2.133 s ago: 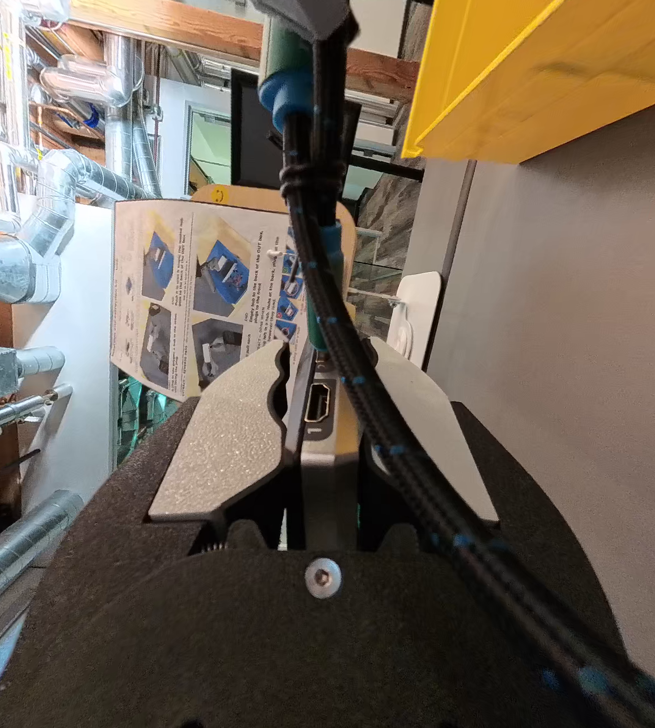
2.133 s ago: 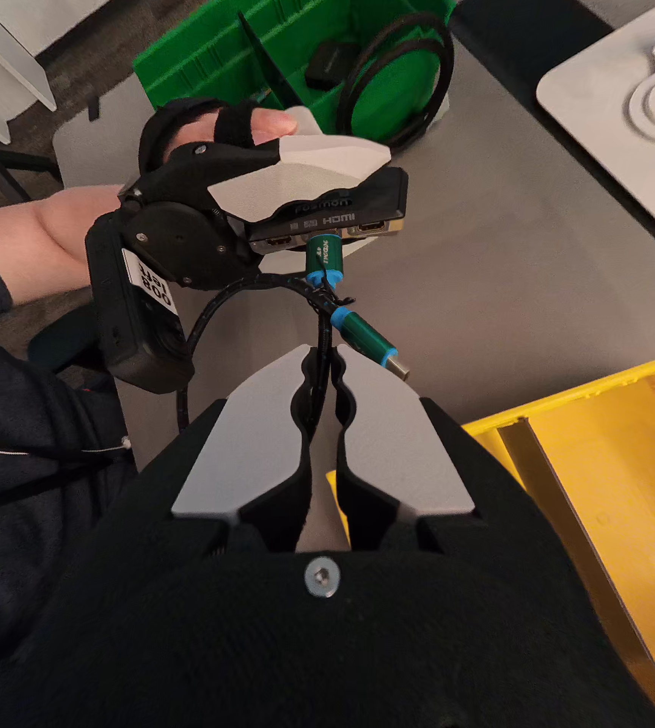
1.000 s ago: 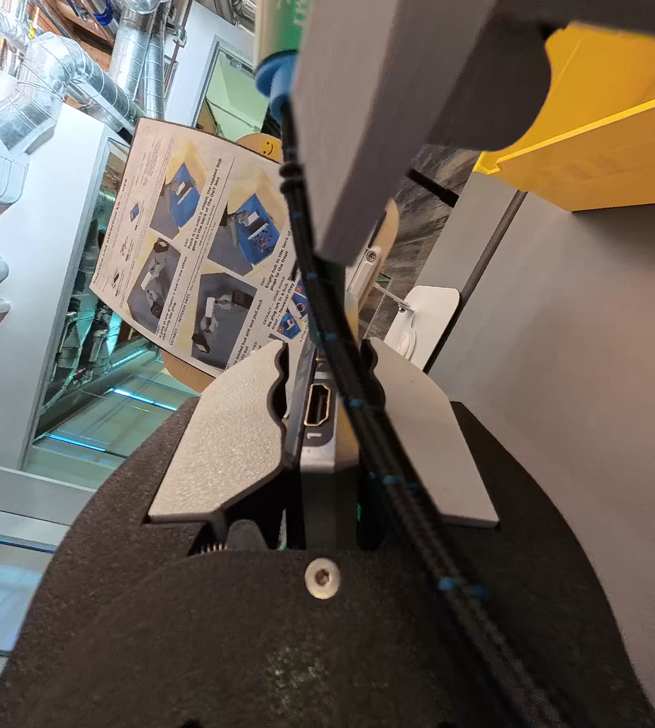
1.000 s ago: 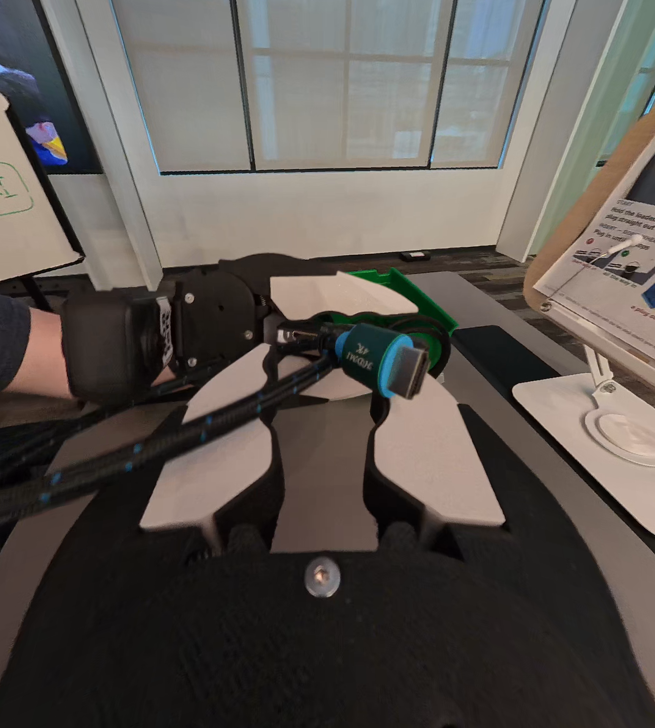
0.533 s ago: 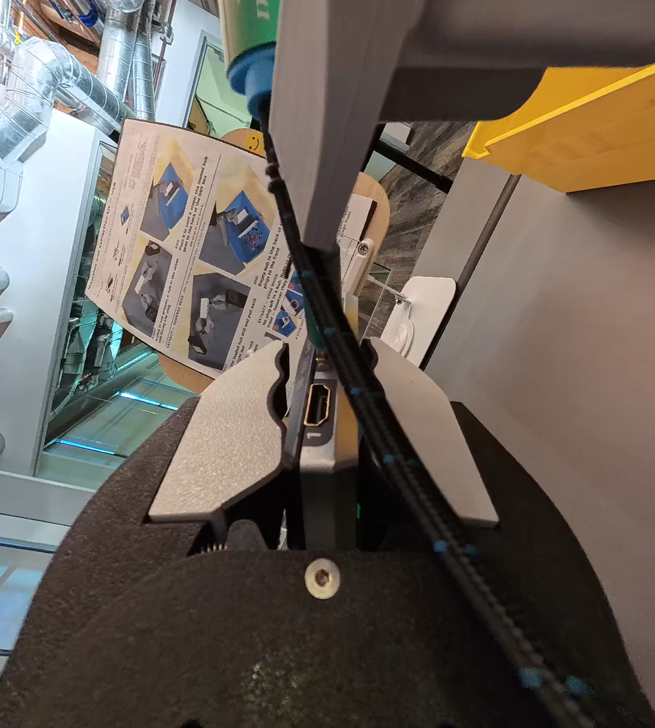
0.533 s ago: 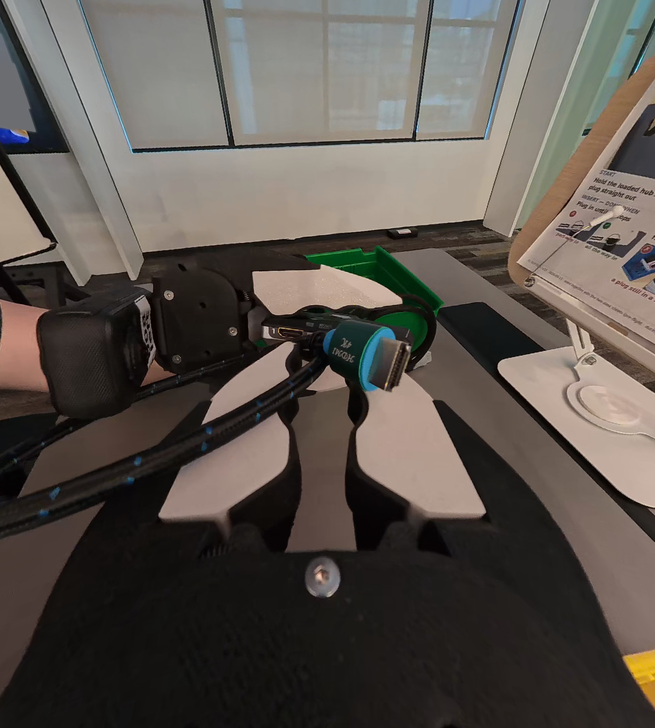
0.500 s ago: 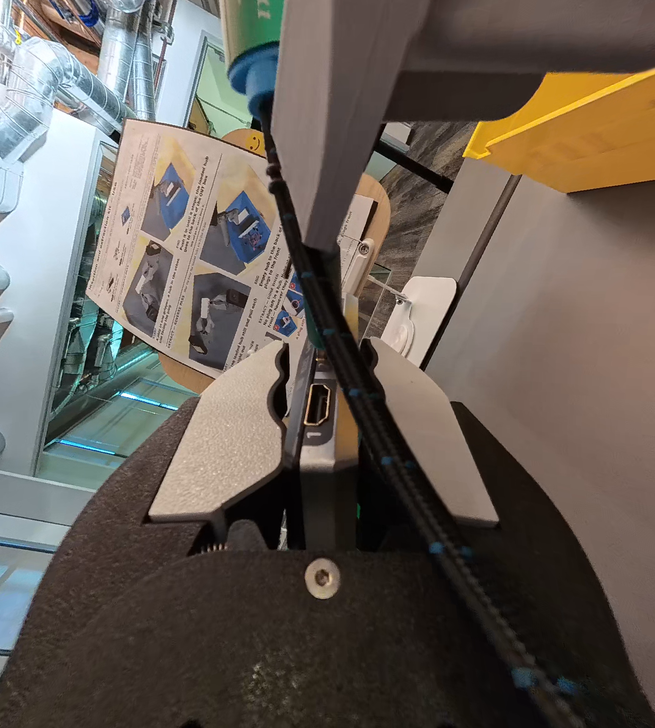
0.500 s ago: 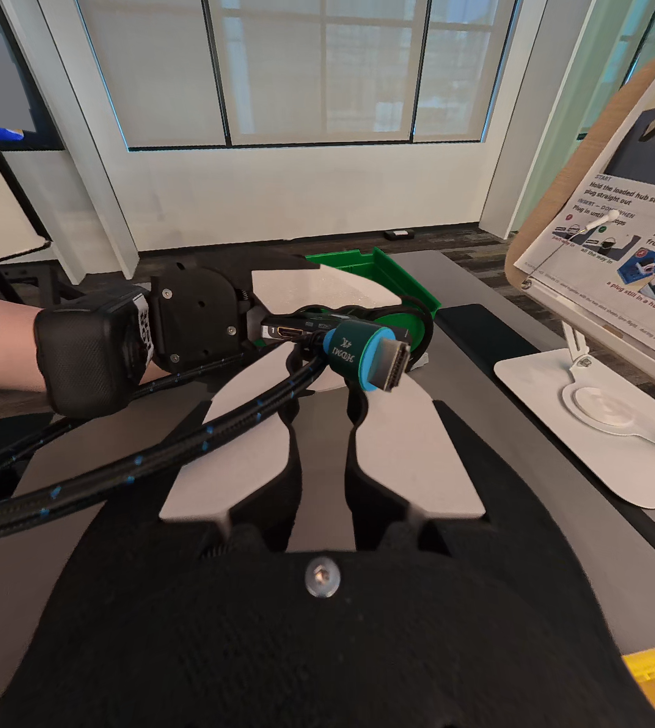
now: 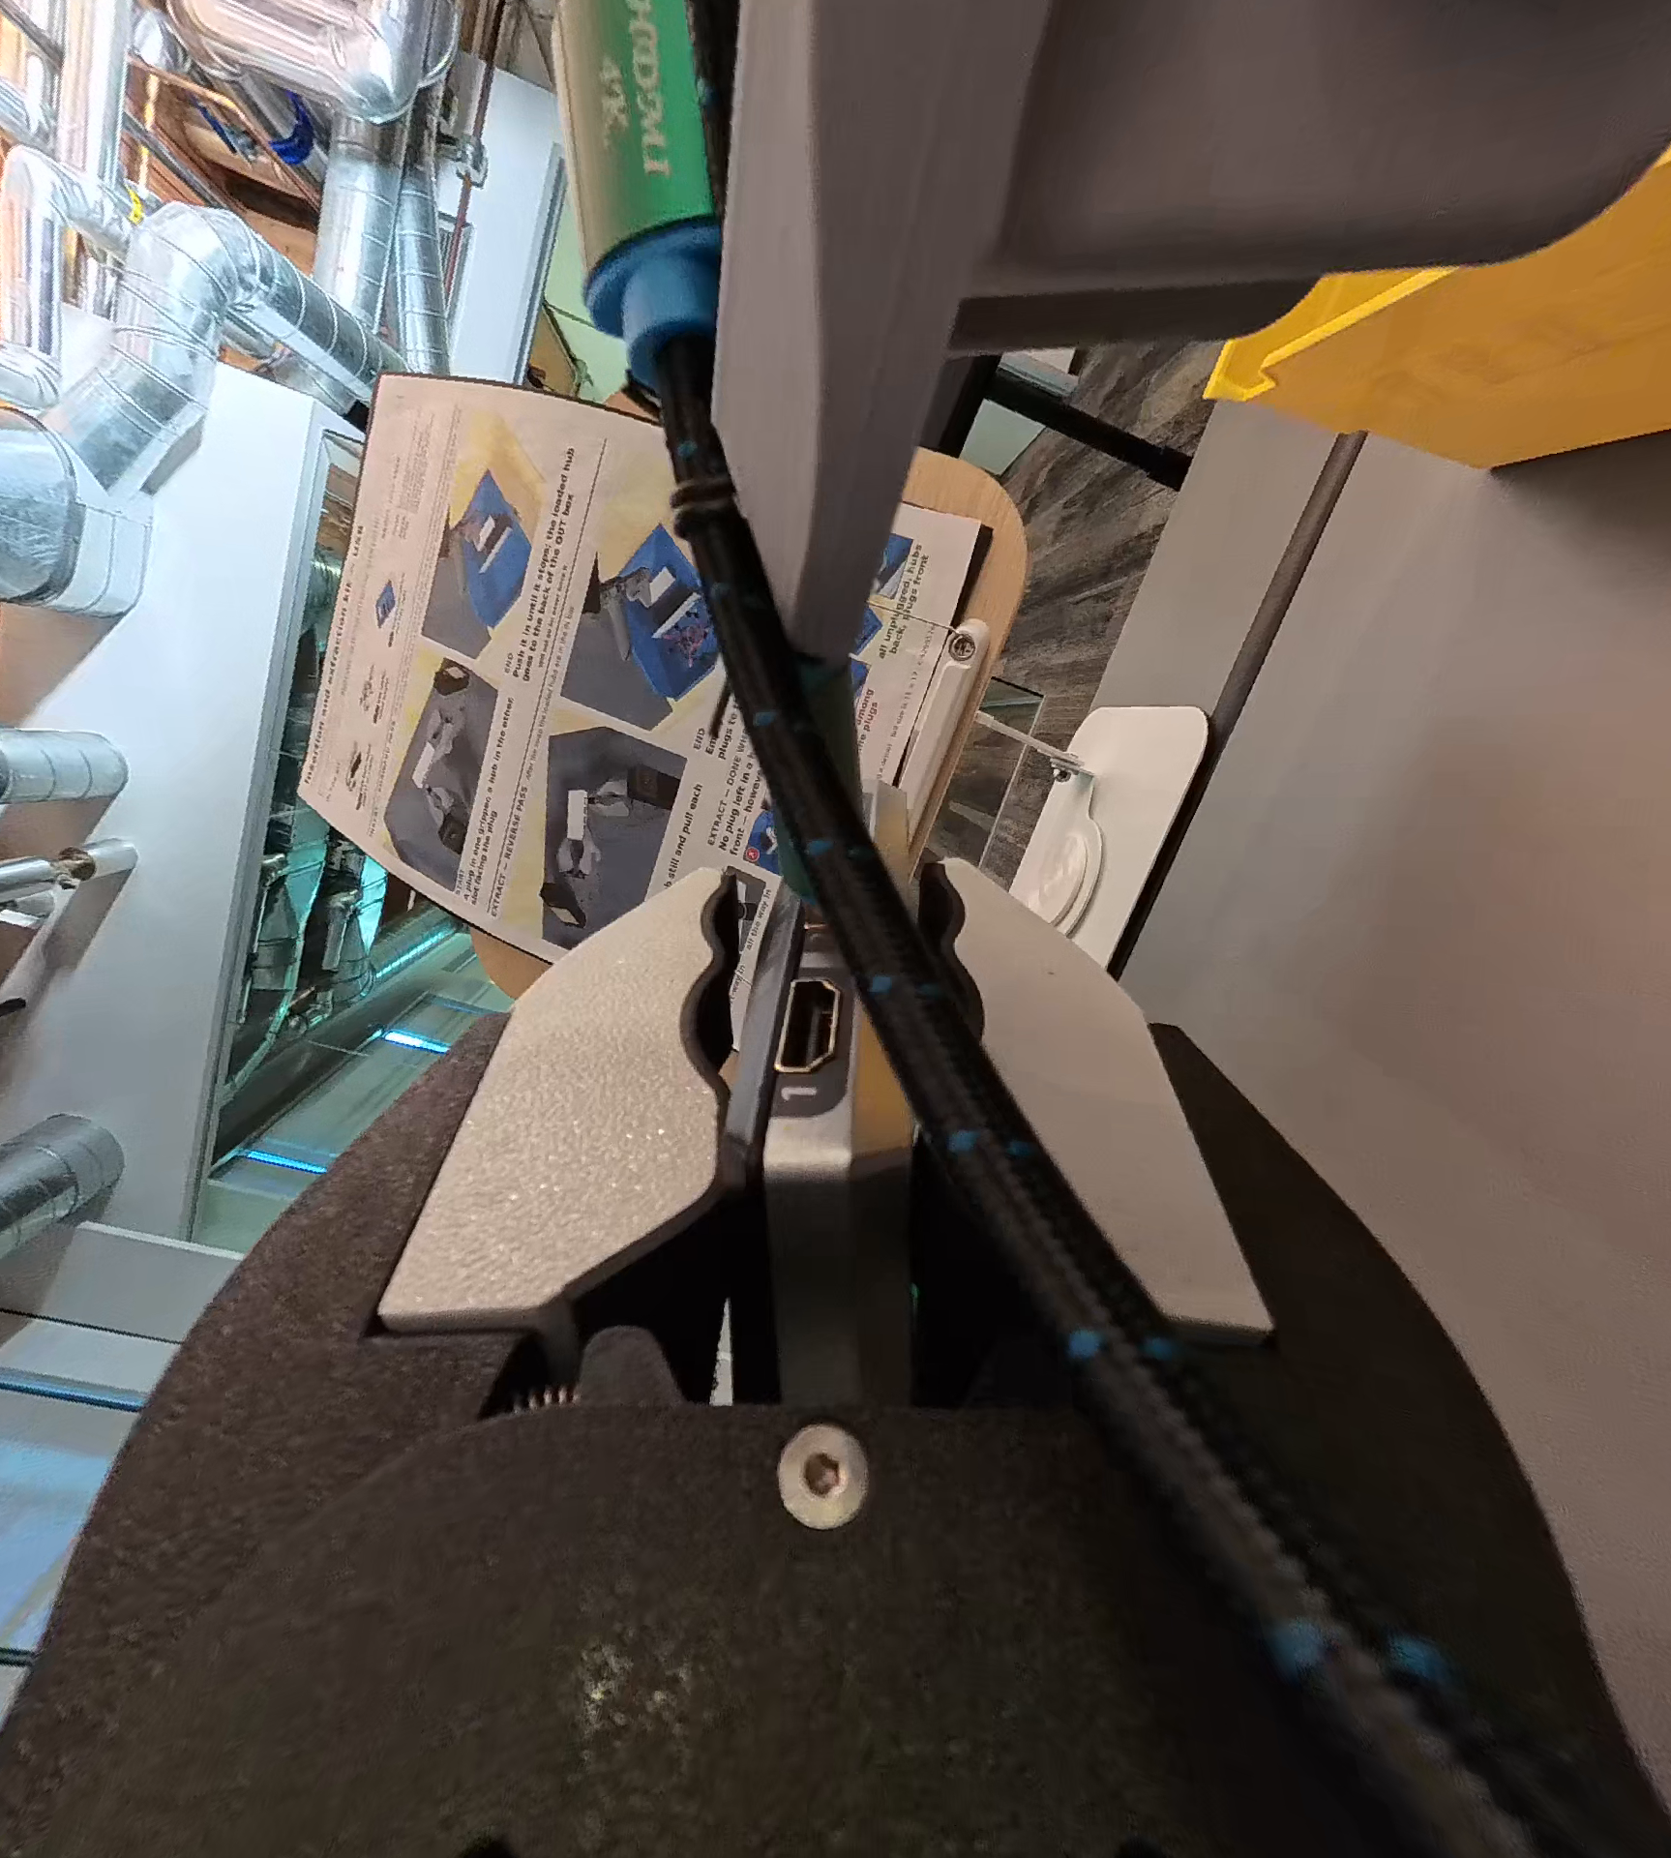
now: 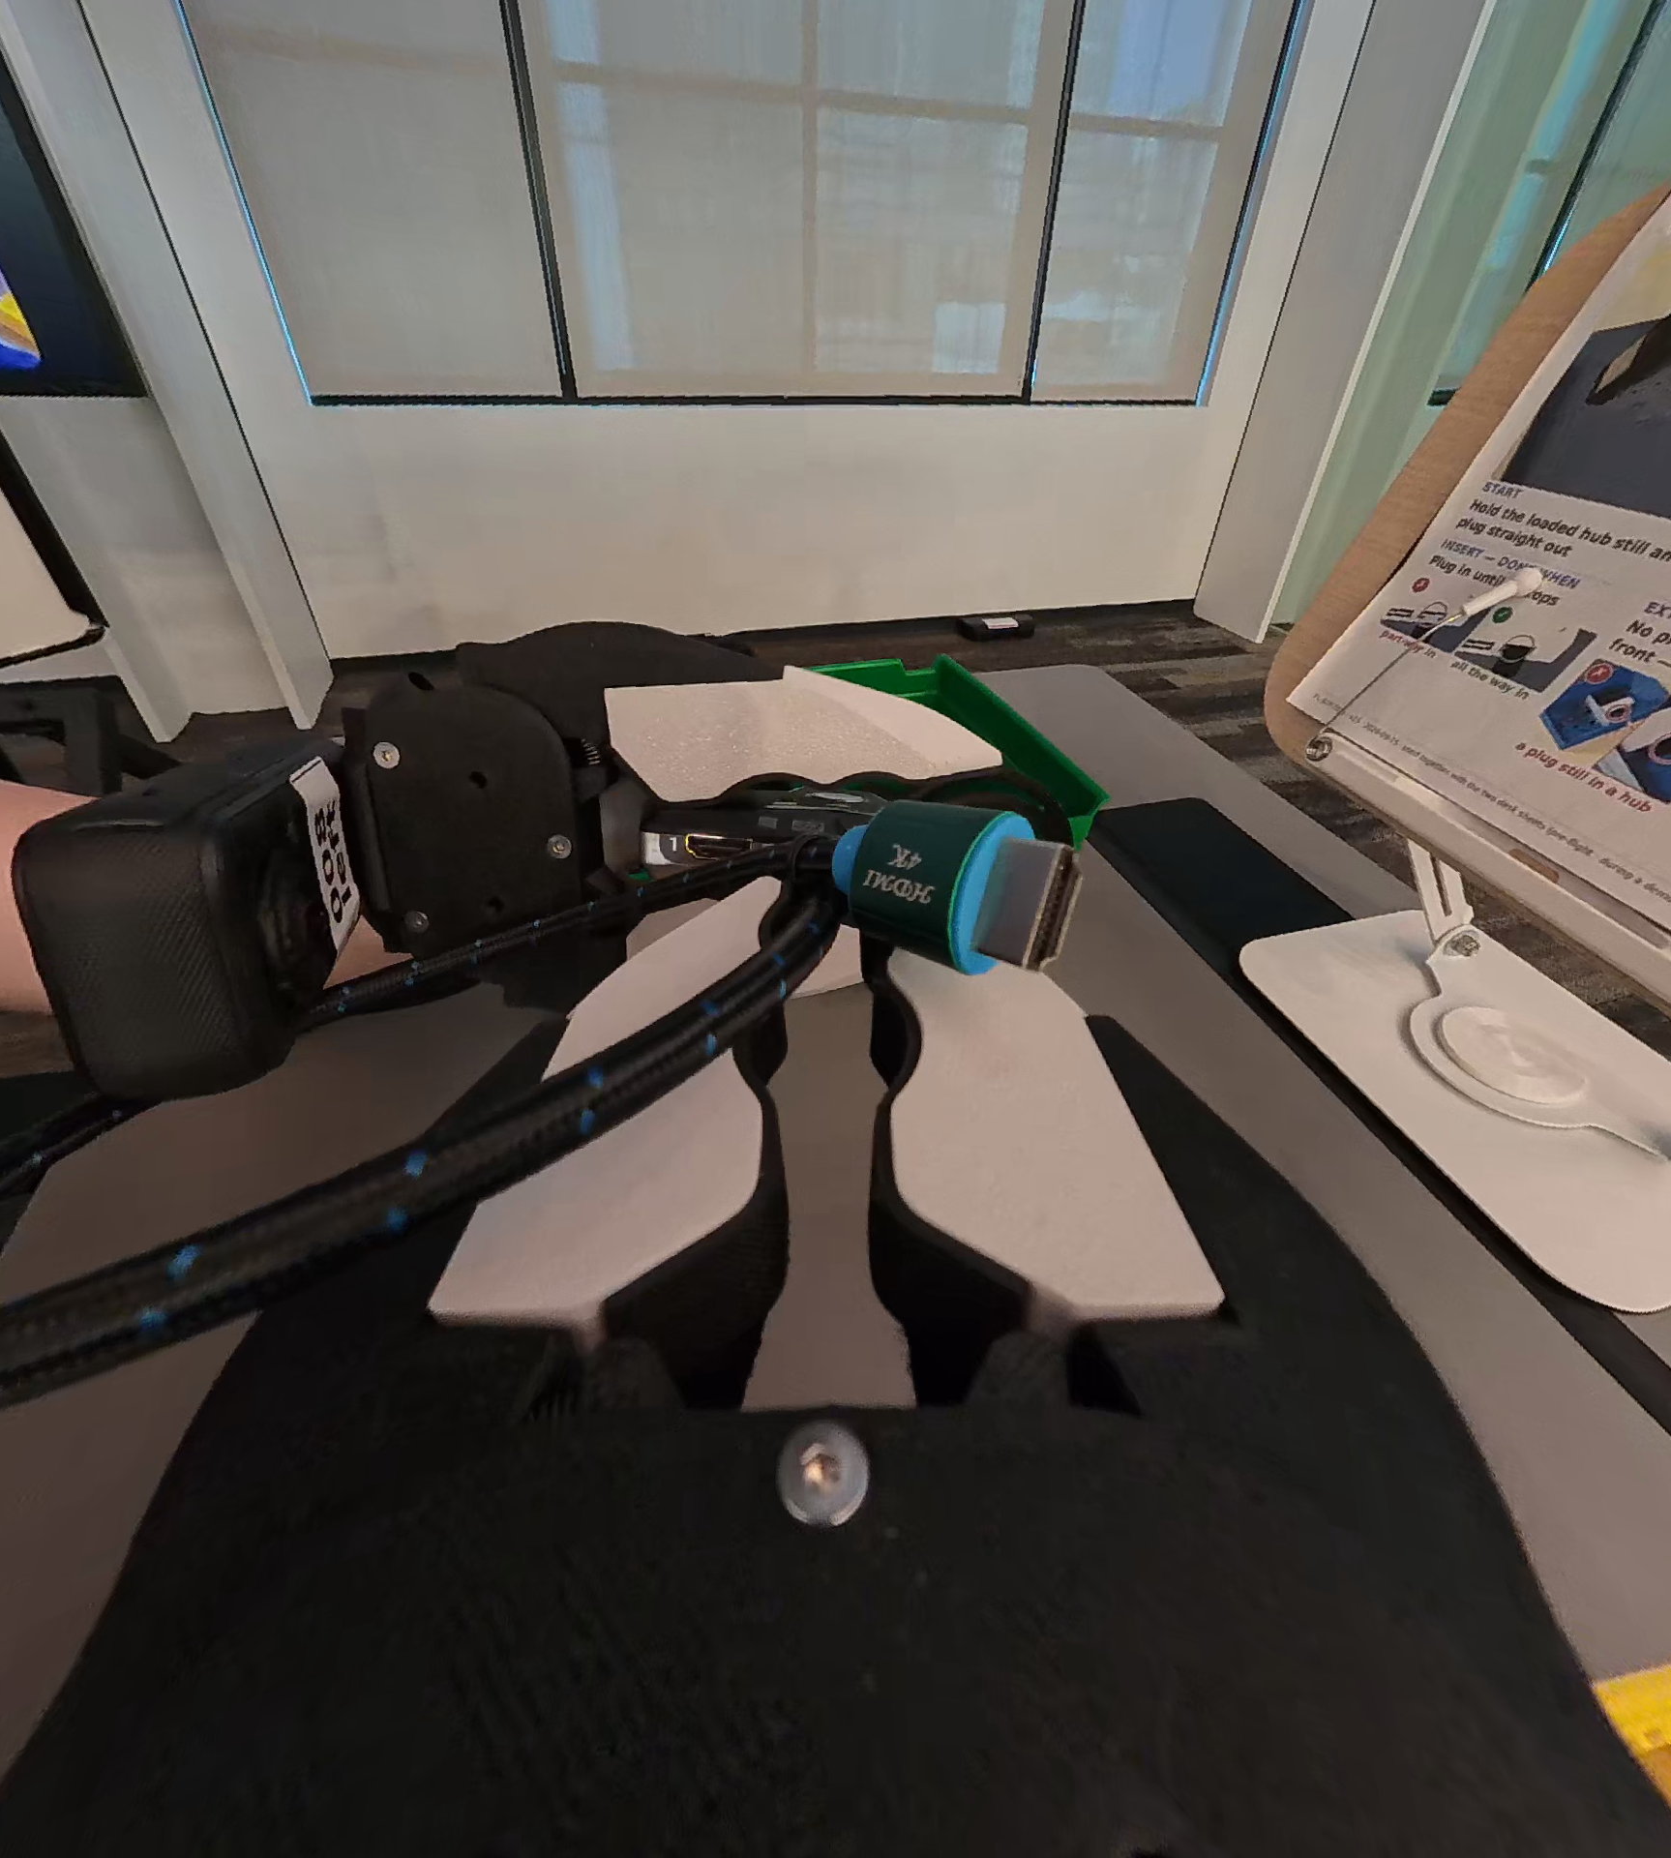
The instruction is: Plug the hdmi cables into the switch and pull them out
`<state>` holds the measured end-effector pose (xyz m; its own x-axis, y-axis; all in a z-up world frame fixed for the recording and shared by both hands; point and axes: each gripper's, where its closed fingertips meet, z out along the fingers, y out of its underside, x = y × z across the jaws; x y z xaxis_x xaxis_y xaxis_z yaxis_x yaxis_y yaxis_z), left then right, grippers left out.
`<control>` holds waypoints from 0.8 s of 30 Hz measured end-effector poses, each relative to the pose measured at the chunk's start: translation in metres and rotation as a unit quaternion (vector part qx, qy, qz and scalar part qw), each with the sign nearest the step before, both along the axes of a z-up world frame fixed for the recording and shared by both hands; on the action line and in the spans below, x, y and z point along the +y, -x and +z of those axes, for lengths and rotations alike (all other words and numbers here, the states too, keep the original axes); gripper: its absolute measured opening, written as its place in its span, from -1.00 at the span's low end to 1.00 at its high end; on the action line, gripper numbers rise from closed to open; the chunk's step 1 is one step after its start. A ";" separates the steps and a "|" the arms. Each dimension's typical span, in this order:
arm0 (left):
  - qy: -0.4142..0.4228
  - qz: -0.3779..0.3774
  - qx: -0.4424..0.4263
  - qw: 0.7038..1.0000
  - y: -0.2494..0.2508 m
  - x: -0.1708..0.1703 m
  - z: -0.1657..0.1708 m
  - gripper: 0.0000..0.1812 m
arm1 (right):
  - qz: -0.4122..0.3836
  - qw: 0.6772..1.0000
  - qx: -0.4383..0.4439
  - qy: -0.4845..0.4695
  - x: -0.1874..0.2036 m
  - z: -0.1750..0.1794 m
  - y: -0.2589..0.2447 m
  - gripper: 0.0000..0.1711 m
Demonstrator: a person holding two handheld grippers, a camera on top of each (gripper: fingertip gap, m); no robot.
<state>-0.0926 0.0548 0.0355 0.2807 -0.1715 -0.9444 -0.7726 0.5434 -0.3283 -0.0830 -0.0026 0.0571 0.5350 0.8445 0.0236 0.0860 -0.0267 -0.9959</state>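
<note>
The green and blue plug (image 10: 952, 890) of the braided black cable (image 10: 469, 1156) bears pale lettering on its green sleeve, and the switch (image 9: 811, 1096) carries a small mark beside its open port; the instruction sheet (image 10: 1615, 623) on the white stand (image 10: 1474, 1096) is covered in printed text and pictures. The left gripper (image 9: 826, 895) has its fingers (image 9: 600, 1096) clamped on the switch, held edge-on between them, with the cable running across the right finger. The right gripper (image 10: 826, 980) has its fingers (image 10: 1022, 1136) partly apart with a narrow gap; the cable passes between their tips, and the plug juts out just past them, unplugged, metal end pointing right. A green bin (image 10: 1002, 724) sits on the grey tabletop (image 10: 1203, 744) behind the left gripper
</note>
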 end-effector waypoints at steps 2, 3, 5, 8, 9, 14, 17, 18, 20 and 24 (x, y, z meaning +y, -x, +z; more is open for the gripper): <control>0.000 -0.002 0.002 1.000 0.000 0.000 0.000 -0.61 | -0.002 1.000 0.006 0.004 0.001 0.000 0.000 -0.86; 0.000 -0.004 0.004 1.000 0.000 0.000 0.000 -0.61 | -0.001 1.000 0.005 0.005 0.001 0.000 0.000 -0.86; -0.002 -0.008 0.007 1.000 -0.002 -0.002 -0.001 -0.61 | 0.000 1.000 -0.007 -0.004 0.000 -0.001 -0.001 -0.87; -0.006 -0.019 0.006 1.000 -0.003 -0.005 -0.001 -0.61 | 0.001 1.000 -0.013 0.009 -0.002 -0.003 -0.001 -0.87; -0.008 -0.022 0.005 1.000 -0.003 -0.005 -0.001 -0.61 | 0.001 1.000 -0.015 0.012 -0.002 -0.003 -0.001 -0.87; -0.012 -0.037 0.003 0.999 -0.007 -0.011 -0.001 -0.61 | 0.007 1.000 -0.016 0.025 -0.003 -0.006 -0.002 -0.87; -0.007 -0.045 0.010 0.999 -0.009 -0.013 -0.004 -0.61 | 0.018 0.999 -0.021 0.022 -0.004 -0.008 -0.003 -0.87; 0.000 -0.046 0.012 0.999 -0.010 -0.013 -0.005 -0.61 | 0.019 0.999 -0.025 0.020 -0.004 -0.009 -0.004 -0.87; 0.014 -0.043 0.005 0.999 -0.010 -0.011 -0.005 -0.61 | 0.018 0.999 -0.029 0.012 -0.004 -0.008 -0.005 -0.87; 0.003 -0.022 -0.012 1.000 -0.005 -0.007 0.002 -0.60 | -0.001 0.999 -0.046 -0.024 -0.005 -0.001 -0.002 -0.88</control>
<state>-0.0881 0.0481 0.0378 0.2954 -0.1892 -0.9364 -0.7393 0.5755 -0.3495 -0.0813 -0.0076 0.0559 0.5309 0.8398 0.1136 0.1780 0.0205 -0.9838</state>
